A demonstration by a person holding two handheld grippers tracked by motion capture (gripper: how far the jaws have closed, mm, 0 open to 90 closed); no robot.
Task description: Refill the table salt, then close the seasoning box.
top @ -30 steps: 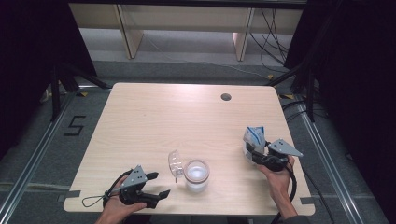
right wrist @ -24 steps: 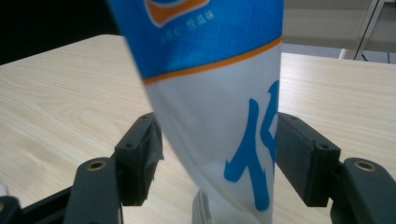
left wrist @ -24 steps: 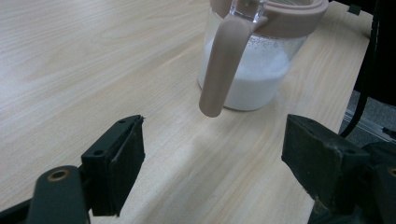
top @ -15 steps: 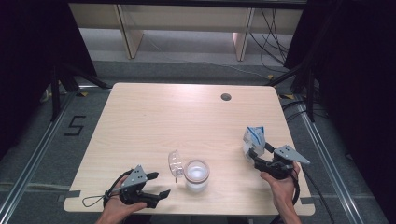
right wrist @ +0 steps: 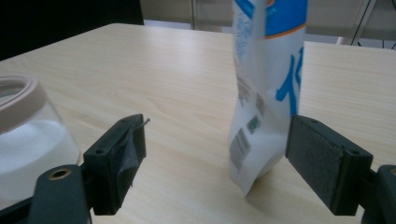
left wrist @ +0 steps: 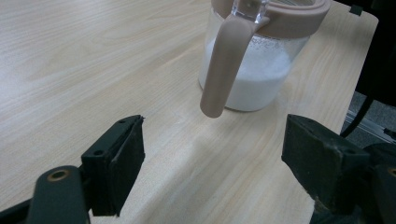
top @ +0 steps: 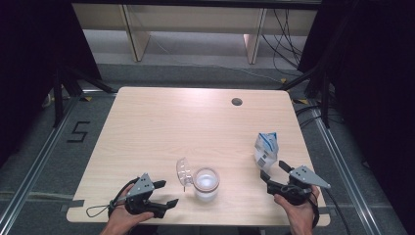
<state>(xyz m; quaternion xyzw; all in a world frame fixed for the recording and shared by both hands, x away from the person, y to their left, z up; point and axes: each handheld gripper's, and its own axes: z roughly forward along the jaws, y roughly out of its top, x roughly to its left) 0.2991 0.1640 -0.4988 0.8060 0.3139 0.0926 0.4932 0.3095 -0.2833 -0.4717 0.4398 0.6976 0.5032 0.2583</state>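
two grippers spread wide with nothing between the pads: right gripper [top: 271, 171], jaws just opened, sits just short of the upright white-and-blue pouch [top: 265, 149] (barcodes, blue lettering unreadable) near the table [top: 161, 122]'s right edge, left gripper [top: 165, 193] faces the lidded glass jar [top: 205, 182] of white powder mid-front.

High view: overhead, facing 12 o'clock across table [top: 161, 127]. Gripper views: low, close, near tabletop; both share jar [left wrist: 252, 70].
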